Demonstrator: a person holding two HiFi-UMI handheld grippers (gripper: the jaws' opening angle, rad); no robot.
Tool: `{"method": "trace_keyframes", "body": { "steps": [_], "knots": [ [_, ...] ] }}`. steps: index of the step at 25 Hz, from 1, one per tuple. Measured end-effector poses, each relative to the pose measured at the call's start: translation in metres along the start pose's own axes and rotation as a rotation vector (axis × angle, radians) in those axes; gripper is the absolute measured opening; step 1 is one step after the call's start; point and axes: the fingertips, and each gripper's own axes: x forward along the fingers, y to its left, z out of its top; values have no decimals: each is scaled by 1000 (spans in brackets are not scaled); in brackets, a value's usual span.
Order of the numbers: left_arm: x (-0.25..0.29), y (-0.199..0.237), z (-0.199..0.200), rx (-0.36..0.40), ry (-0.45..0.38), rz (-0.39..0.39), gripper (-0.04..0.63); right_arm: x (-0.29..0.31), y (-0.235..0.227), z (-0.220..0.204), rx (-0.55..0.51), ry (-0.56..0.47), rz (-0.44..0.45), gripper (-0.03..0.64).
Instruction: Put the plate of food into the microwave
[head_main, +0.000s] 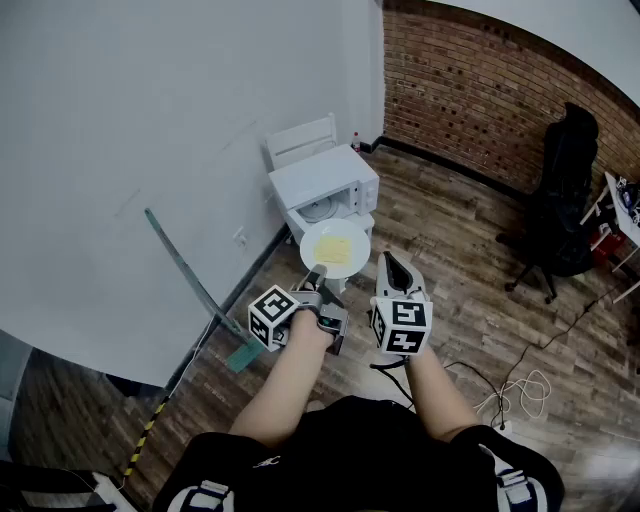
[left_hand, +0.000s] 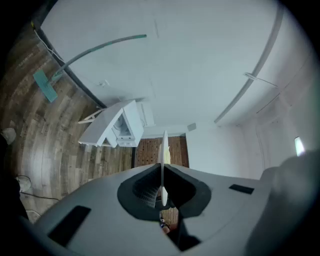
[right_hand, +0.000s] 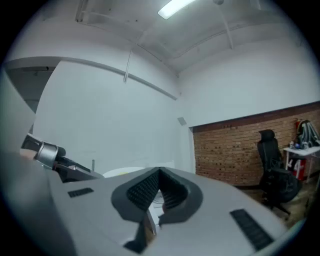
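View from above, looking down at a person's forearms, each holding a grey gripper with a marker cube. At the centre of the frame, the left gripper (head_main: 318, 272) pinches the near rim of a round white plate (head_main: 335, 248). In the left gripper view the plate is edge-on, a thin white line clamped between the two dark ribbed pads. A flat piece of yellow food (head_main: 333, 250) lies on the plate.

The plate is held in the air just below the white microwave (head_main: 325, 180) in the frame, outside it. The microwave sits at upper centre, against a pale wall (head_main: 150, 120), with its front open and the inside showing. A white chair (head_main: 300, 142) stands just behind it.

The right gripper (head_main: 392, 265) is just right of the plate and apart from it. In the right gripper view its jaws are pressed together at the tips with nothing between them, and the plate shows as a white arc to their left.

At left, a teal mop (head_main: 186, 272) leans on the wall with its flat head on the wooden floor (head_main: 450, 260). At upper right is a brick wall (head_main: 470, 90) with a black office chair (head_main: 562, 200) in front of it. Pale cables (head_main: 520, 392) lie on the floor at lower right.
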Motion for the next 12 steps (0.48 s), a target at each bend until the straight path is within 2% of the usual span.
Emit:
{"method": "trace_keyframes", "body": {
  "steps": [12],
  "knots": [
    [-6,16,12,-34,43,24,15,4,23,-8,31,15,-1,11]
  ]
}}
